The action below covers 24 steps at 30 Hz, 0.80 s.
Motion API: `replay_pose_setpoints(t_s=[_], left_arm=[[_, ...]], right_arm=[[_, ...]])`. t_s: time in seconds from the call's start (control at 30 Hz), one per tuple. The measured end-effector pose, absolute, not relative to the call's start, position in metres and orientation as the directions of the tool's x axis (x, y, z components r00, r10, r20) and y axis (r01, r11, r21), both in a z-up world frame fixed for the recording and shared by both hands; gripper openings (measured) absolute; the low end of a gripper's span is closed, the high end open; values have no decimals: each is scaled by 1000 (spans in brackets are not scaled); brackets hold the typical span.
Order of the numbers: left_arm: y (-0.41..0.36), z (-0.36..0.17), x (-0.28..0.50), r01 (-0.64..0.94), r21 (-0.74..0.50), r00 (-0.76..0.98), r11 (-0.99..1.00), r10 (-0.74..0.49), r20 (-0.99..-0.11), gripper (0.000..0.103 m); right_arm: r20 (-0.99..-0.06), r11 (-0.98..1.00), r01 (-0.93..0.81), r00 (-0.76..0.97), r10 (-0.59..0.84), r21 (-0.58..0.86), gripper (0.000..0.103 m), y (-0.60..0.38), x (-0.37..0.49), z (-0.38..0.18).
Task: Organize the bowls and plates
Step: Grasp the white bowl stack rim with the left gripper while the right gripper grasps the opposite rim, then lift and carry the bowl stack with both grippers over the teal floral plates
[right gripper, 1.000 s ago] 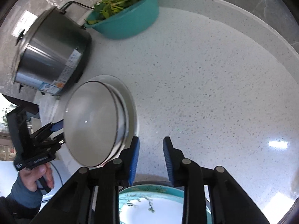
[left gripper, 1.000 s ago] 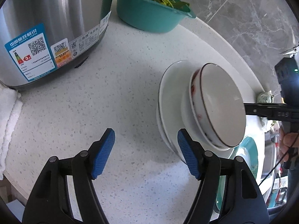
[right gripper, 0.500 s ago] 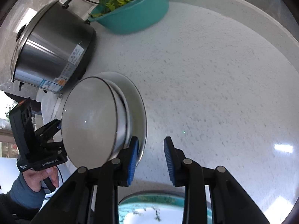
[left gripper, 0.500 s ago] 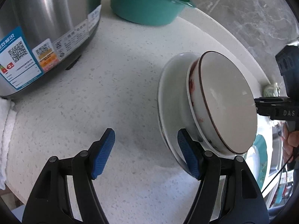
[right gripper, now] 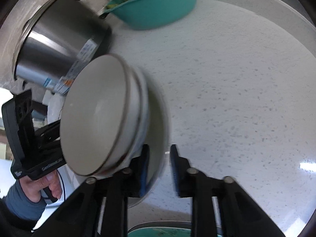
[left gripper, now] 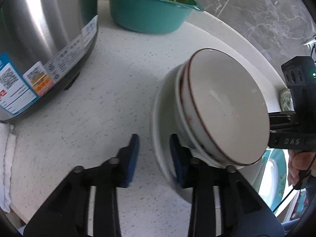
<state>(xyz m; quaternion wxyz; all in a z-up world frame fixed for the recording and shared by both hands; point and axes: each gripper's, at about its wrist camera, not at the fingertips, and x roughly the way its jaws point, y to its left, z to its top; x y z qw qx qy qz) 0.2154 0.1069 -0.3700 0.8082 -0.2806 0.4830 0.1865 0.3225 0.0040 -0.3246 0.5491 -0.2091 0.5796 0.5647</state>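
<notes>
Compared with a second ago, your left gripper (left gripper: 155, 159) has narrowed sharply: its blue pads now sit on either side of the white plate (left gripper: 161, 122)'s near rim, though motion blur keeps you from telling whether they press it. Your right gripper (right gripper: 159, 165) has also closed in on the plate's opposite rim, its pads narrow with the rim between them. The stack now fills more of both views and looks tilted.

From the left wrist view, the plate (right gripper: 158, 118) carries two nested bowls (left gripper: 223, 116), the upper one with a thin brown rim and a white interior, at 3 o'clock from centre. Only this view shows the folded white towel (left gripper: 7, 152) at 8 o'clock and a teal-rimmed dish (left gripper: 273, 175) at 4 o'clock. Only the right wrist view shows the whole steel pot (right gripper: 59, 41) with its handle, at 10 o'clock, and your sleeved left hand (right gripper: 39, 185) at 8 o'clock.

Around you, the speckled white counter (right gripper: 237, 98) stretches to a curved edge. A teal basin of greens (left gripper: 150, 13) stands at 12 o'clock, and the steel pot (left gripper: 39, 45), labels facing you, stands close on the left of the stack.
</notes>
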Motion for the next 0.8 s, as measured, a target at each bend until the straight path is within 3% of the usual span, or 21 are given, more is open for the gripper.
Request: replay_pose_setpoints(t_s=[0.13, 0.8], left_arm=[[100, -367, 214, -558, -256, 465, 790, 42, -884, 12], [85, -339, 209, -545, -226, 468, 807, 69, -881, 11]], right_arm=[[-875, 278, -867, -294, 386, 414, 21, 6, 320, -323], [-882, 321, -872, -221, 415, 370, 20, -3, 310, -302]])
